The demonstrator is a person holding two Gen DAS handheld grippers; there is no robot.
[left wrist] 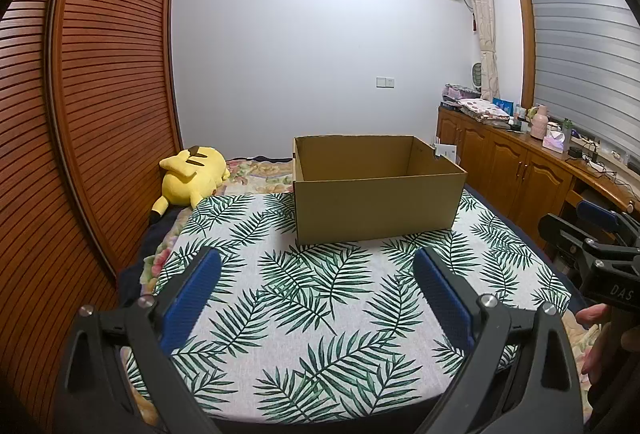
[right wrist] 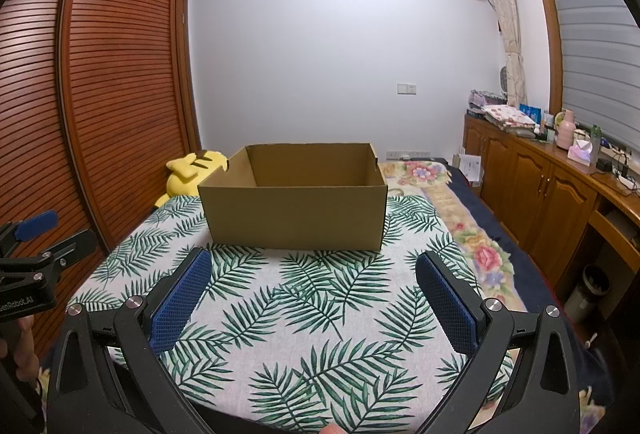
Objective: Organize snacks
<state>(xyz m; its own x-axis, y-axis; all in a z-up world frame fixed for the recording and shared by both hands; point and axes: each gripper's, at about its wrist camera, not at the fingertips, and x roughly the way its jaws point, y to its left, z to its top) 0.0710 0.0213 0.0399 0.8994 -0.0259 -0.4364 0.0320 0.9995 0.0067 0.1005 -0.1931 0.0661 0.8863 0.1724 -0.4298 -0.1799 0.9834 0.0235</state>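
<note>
Leaf-print cloth (left wrist: pixel 320 314) bears a cardboard box (left wrist: pixel 376 210) (open-topped); both grippers' jaws wide.

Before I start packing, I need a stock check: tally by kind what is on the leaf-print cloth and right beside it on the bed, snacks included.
Cardboard box: 1, open-topped, on the leaf-print cloth; no contents visible
Yellow plush toy: 1, on the bed beside the cloth
Snacks: 0 in view
Total: 2
Left gripper and right gripper are both open, holding nothing.
</note>
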